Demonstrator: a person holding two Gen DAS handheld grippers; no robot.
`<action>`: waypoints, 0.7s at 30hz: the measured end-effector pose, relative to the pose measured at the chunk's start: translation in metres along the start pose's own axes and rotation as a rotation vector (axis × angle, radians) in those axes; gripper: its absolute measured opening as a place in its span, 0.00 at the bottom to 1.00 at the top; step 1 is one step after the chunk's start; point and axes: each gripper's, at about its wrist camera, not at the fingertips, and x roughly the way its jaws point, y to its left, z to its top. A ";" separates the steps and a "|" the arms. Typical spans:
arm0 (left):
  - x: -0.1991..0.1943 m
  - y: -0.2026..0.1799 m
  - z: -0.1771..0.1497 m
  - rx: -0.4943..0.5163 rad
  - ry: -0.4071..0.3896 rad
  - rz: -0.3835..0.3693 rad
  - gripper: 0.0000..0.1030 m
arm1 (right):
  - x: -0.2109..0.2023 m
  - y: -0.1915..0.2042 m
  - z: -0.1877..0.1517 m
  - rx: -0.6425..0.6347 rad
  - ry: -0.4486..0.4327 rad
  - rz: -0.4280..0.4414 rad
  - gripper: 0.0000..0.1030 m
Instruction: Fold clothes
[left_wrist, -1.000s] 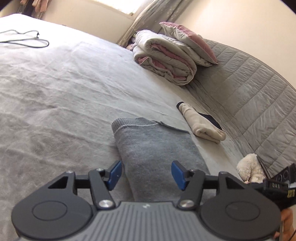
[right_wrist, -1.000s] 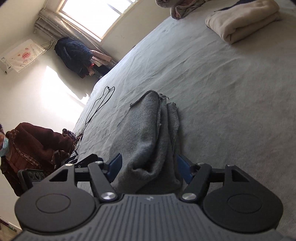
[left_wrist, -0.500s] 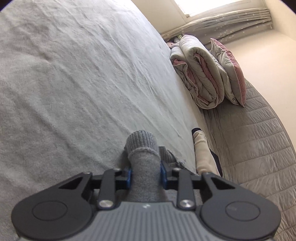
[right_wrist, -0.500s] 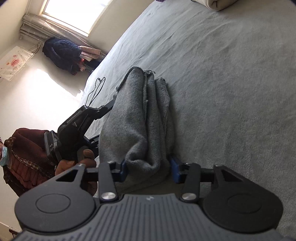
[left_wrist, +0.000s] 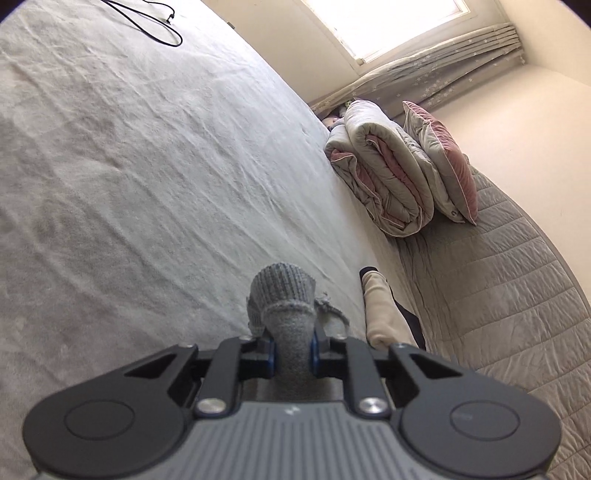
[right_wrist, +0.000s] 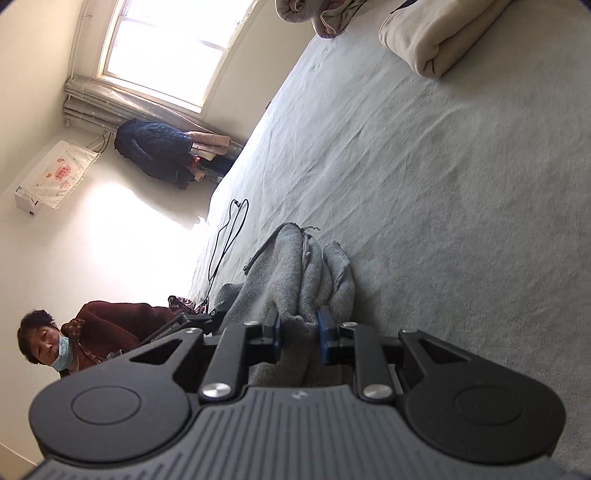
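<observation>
The grey sweater (left_wrist: 286, 314) bunches between both grippers' jaws, which have just been closing: left gripper (left_wrist: 291, 350) and right gripper (right_wrist: 299, 332) each pinch its folded edge, the rest trailing ahead.

right claw (right_wrist: 298, 332): just closing, pads pinching the grey sweater (right_wrist: 295, 273)
sweater: bunched on the bed (right_wrist: 443, 177)

Grey knit sweater (left_wrist: 286, 306) on the bed sheet (left_wrist: 147, 166) ahead of my tongs; folded beige garment (left_wrist: 382, 310) right, rolled quilt (left_wrist: 380, 177) beyond.
</observation>
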 end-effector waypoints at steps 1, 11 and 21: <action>-0.009 -0.002 -0.005 -0.003 -0.006 0.003 0.16 | 0.000 0.000 0.000 -0.002 0.011 -0.006 0.22; -0.073 0.016 -0.074 -0.087 -0.003 0.078 0.16 | 0.000 -0.003 0.002 -0.020 0.121 -0.064 0.22; -0.082 0.013 -0.069 0.130 0.021 0.163 0.43 | -0.015 -0.004 -0.013 -0.025 0.024 -0.137 0.59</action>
